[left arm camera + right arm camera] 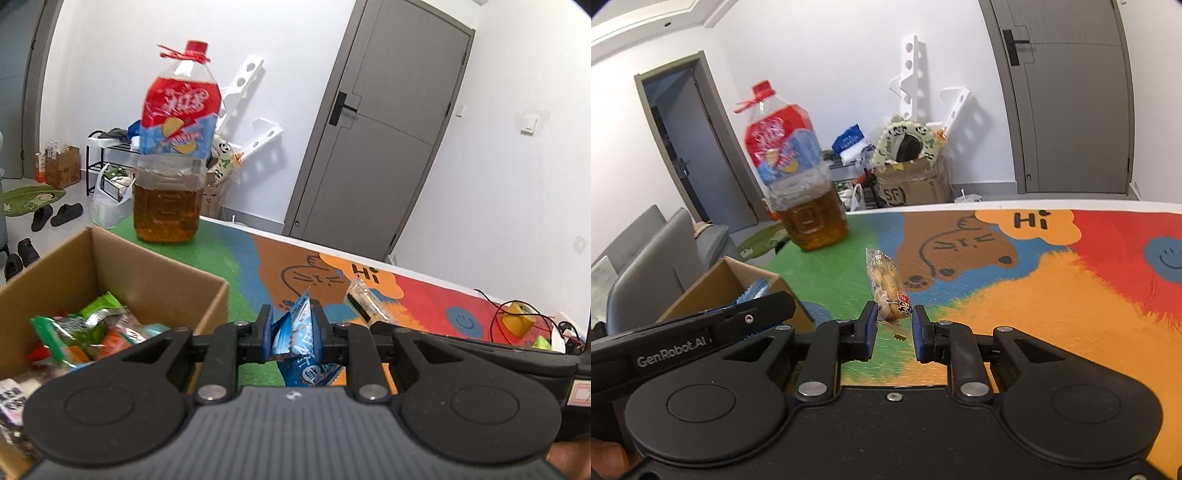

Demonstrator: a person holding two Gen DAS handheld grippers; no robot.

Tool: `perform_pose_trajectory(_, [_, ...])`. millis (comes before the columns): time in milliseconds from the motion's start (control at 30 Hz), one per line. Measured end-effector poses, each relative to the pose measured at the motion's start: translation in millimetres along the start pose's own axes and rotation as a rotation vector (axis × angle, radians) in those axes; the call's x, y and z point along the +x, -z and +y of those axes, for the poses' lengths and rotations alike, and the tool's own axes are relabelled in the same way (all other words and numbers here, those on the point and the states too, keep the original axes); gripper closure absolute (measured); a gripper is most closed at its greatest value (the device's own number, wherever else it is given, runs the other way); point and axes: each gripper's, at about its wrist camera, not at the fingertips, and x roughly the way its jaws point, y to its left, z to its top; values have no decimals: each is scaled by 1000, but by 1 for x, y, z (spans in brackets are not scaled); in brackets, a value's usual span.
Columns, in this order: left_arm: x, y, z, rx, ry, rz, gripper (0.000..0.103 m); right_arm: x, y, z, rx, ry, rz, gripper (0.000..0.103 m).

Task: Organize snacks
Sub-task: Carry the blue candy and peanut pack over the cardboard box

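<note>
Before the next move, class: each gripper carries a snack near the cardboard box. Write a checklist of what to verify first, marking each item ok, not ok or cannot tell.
1. Jaws of the left gripper clamped on the blue packet: ok.
2. Jaws of the right gripper pinch the clear-wrapped snack by its near end only; firmness: cannot tell.
3. The cardboard box is open, with room above the snacks inside: ok.
4. The oil bottle stands beyond the box, off the path: ok.
5. Free way from the right gripper to the box: not ok, the left gripper sits between them.
</note>
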Motion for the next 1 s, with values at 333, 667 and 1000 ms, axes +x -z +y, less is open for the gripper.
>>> perform_pose_trajectory(333, [-34,-16,32,-19,-30,-46,83,-15,-7,35,-8,-46,-44,82])
perform_pose_trajectory(667, [-62,-27,69,-43,-79,-83,83,-8,-7,77,-24,-116,-52,82])
perform_pose_trajectory(1000, [-70,-28,120,-78,-99,-64,83,7,-5,109,-36,-152,-28,82])
